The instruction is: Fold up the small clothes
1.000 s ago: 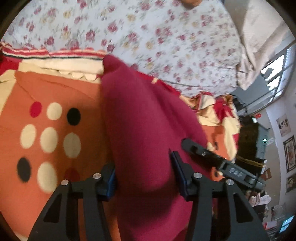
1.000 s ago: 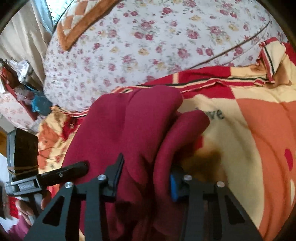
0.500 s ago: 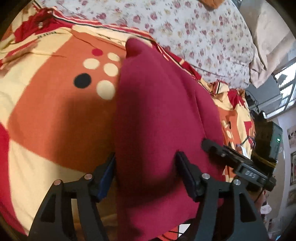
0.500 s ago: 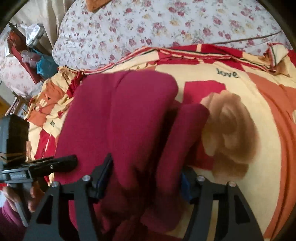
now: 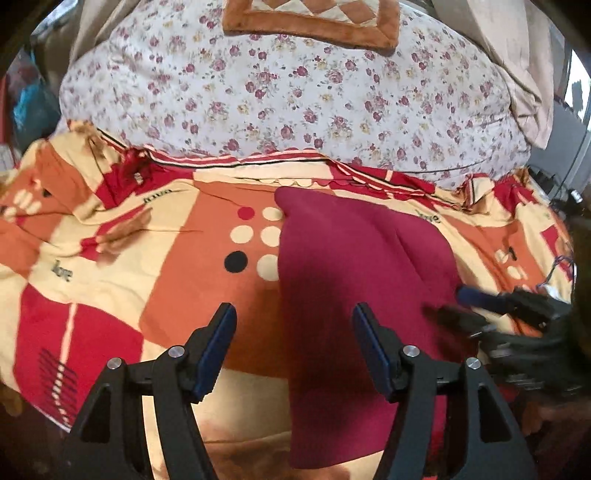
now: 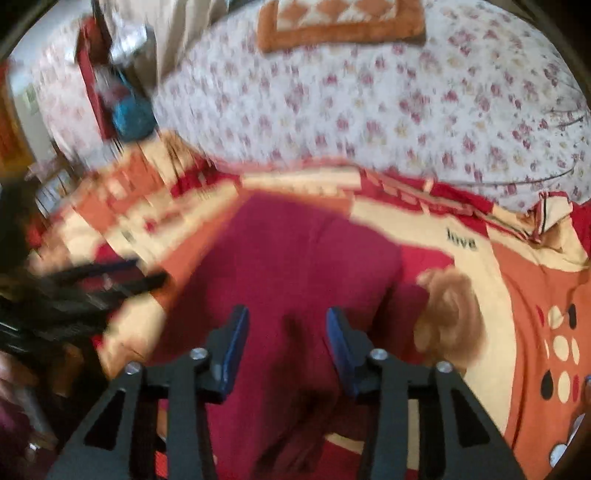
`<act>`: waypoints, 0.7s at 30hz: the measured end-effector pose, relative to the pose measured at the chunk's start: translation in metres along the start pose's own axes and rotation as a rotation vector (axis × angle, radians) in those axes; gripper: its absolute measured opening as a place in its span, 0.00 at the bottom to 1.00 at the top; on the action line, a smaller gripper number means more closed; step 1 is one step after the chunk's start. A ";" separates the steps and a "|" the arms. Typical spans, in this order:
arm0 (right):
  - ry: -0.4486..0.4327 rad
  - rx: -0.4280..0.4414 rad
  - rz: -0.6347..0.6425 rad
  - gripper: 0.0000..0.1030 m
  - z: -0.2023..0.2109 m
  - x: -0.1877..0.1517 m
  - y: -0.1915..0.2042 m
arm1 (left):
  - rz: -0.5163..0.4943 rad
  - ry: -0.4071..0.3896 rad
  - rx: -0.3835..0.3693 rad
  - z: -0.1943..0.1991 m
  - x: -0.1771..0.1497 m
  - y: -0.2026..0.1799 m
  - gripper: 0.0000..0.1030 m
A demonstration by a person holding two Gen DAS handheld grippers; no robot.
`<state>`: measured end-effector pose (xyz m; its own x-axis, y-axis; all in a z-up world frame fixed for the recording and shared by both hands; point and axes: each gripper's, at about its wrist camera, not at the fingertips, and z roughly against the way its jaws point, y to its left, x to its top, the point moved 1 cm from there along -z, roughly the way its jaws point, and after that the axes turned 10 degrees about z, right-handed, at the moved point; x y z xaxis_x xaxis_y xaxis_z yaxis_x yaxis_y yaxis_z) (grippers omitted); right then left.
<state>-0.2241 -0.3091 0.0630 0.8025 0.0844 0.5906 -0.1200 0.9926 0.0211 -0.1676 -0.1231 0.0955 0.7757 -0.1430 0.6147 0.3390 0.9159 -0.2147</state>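
The dark red garment [image 5: 354, 280] lay folded into a long panel on the patterned bedsheet [image 5: 177, 280], running from near the flowered quilt [image 5: 295, 96] back toward the camera. A crease ran down its right part in the left wrist view.

The left gripper [image 5: 291, 343] was released, its jaws spread wide above the bed; the left finger stood over bare sheet and the right finger over the garment, with nothing held between them.

The right gripper [image 6: 286, 349] was also released, jaws apart over the near end of the garment [image 6: 288, 280], no cloth pinched. The right wrist view was motion-blurred, so whether the fingertips touched the fabric could not be told.

Each gripper showed in the other's view: the right gripper [image 5: 476, 302] at the garment's right edge, the left gripper [image 6: 122, 277] at its left edge. An orange-bordered cushion [image 5: 314, 18] sat atop the quilt.
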 end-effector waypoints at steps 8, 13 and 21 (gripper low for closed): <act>-0.008 -0.030 -0.041 0.39 0.002 -0.013 0.000 | -0.041 -0.058 0.031 0.016 -0.011 -0.007 0.43; -0.072 -0.066 -0.077 0.58 0.031 -0.013 0.001 | -0.027 -0.095 0.021 0.029 -0.011 -0.010 0.43; -0.142 -0.109 -0.126 0.75 0.057 -0.013 0.008 | -0.031 -0.141 0.019 0.049 -0.014 -0.016 0.43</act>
<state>-0.2684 -0.3075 0.1014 0.7156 -0.0465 0.6970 0.0461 0.9988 0.0193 -0.2095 -0.1171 0.1272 0.6819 -0.1183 0.7218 0.3502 0.9192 -0.1802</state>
